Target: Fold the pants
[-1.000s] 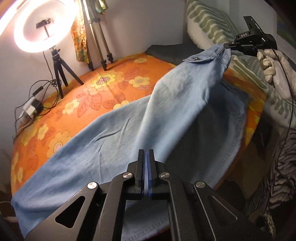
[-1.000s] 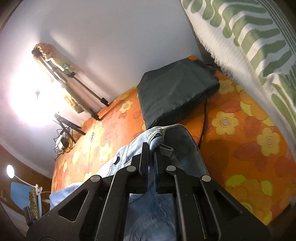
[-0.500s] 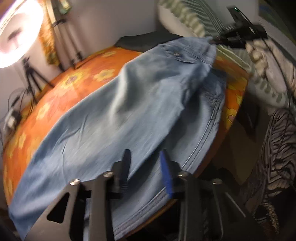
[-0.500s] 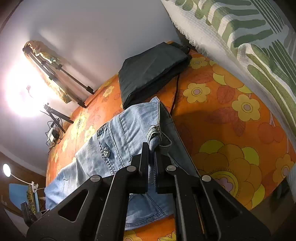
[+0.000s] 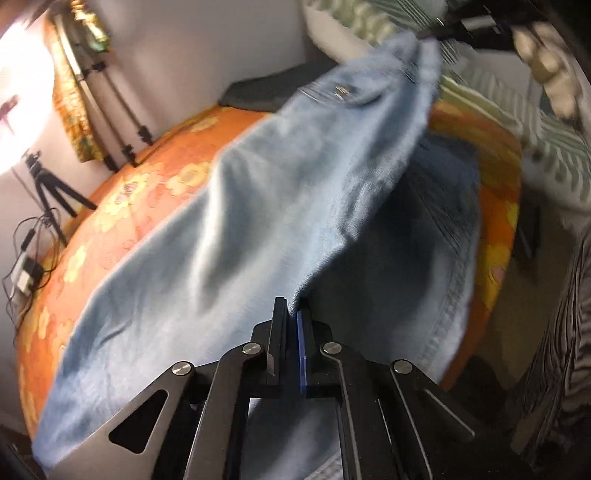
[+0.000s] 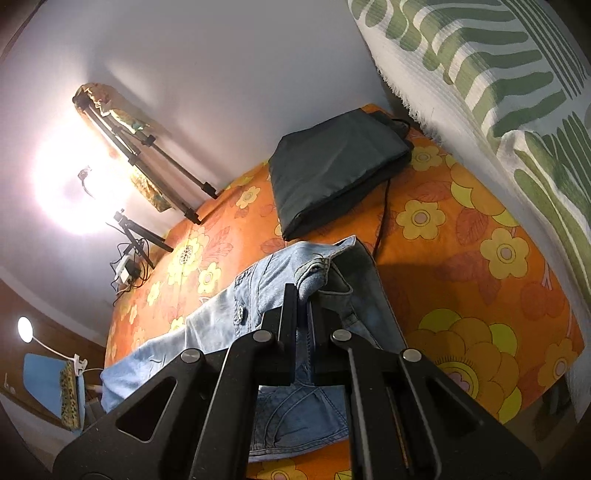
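Note:
Light blue denim pants (image 5: pixel 229 229) lie across an orange flowered bed (image 5: pixel 155 177). My left gripper (image 5: pixel 293 314) is shut on the edge of the lifted upper layer near the middle of the pants. My right gripper (image 6: pixel 303 291) is shut on the waistband (image 6: pixel 314 273) and holds it up off the bed; it also shows in the left wrist view (image 5: pixel 476 26) at the top right, blurred. The lower layer of the pants (image 5: pixel 436 236) lies flat near the bed's right edge. The left wrist view is motion-blurred.
A dark grey folded bag (image 6: pixel 336 162) with a cable lies at the head of the bed. A green-and-white patterned blanket (image 6: pixel 498 74) hangs at the right. A ring light (image 6: pixel 74 184) and tripods (image 5: pixel 110 110) stand by the wall at the left.
My left gripper opened half a second ago and has now shut on the pants' lifted edge. My right gripper has kept its hold on the waistband and raised it.

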Tool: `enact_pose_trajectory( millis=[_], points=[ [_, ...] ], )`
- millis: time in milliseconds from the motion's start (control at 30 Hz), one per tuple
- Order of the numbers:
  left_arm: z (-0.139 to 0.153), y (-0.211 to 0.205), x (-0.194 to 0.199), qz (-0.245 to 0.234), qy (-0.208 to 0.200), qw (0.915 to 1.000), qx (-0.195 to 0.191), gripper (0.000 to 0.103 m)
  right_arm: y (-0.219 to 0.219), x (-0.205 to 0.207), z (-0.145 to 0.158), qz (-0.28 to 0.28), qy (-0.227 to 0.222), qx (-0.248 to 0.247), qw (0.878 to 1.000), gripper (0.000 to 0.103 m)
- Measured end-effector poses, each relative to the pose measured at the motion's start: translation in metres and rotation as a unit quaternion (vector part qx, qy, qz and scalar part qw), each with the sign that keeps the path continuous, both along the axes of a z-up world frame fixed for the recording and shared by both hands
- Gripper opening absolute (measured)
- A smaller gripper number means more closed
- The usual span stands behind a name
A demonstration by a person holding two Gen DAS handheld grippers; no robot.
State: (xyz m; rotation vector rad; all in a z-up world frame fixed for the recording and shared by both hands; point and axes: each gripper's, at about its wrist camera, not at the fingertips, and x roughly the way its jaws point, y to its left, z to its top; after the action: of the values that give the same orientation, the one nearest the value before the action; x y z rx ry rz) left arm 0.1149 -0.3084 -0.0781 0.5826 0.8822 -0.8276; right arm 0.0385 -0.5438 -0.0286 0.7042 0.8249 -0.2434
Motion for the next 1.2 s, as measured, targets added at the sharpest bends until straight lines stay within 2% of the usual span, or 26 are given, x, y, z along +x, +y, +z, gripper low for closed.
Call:
enact_pose_trajectory(
  millis=[167,300,433,600,667,733,767,867,1000,1100,1200],
  points=[
    [0.036,0.011,0.000,-0.002,-0.031,0.9992,-0.025,0.002,-0.001,-0.002,-0.001,-0.001,0.004,0.004,1.000,0.005],
    [0.057,0.019,-0.020,-0.021,-0.032,0.9986,-0.037,0.002,0.000,-0.016,0.003,0.002,0.003,0.003,1.000,0.005],
    [0.035,0.017,-0.049,-0.053,-0.011,0.9984,-0.013,0.002,-0.001,-0.038,-0.016,-0.002,0.023,0.012,1.000,0.005],
    [-0.006,0.007,-0.070,-0.083,0.015,0.9959,0.035,0.002,-0.004,-0.052,-0.071,-0.008,0.085,0.024,0.996,0.005],
    [-0.009,0.007,-0.069,-0.086,0.017,0.9955,0.037,0.002,-0.007,-0.058,-0.088,-0.015,0.109,0.043,0.993,0.012],
    [-0.007,0.008,-0.067,-0.086,0.022,0.9954,0.035,0.002,-0.011,-0.065,-0.096,-0.029,0.125,0.049,0.991,0.039],
    [-0.006,0.008,-0.067,-0.087,0.022,0.9953,0.036,0.002,-0.013,-0.069,-0.097,-0.037,0.126,0.046,0.990,0.042],
    [-0.005,0.006,-0.067,-0.089,0.022,0.9950,0.040,0.002,-0.018,-0.082,-0.102,-0.054,0.122,0.061,0.989,0.044],
    [-0.005,0.006,-0.071,-0.091,0.028,0.9947,0.038,0.010,-0.020,-0.090,-0.116,-0.067,0.125,0.093,0.985,0.045],
    [-0.007,0.007,-0.074,-0.093,0.027,0.9946,0.039,0.010,-0.023,-0.091,-0.120,-0.073,0.109,0.105,0.986,0.047],
    [-0.007,0.008,-0.071,-0.087,0.034,0.9951,0.034,0.010,-0.017,-0.086,-0.121,-0.074,0.098,0.098,0.988,0.051]
  ],
)
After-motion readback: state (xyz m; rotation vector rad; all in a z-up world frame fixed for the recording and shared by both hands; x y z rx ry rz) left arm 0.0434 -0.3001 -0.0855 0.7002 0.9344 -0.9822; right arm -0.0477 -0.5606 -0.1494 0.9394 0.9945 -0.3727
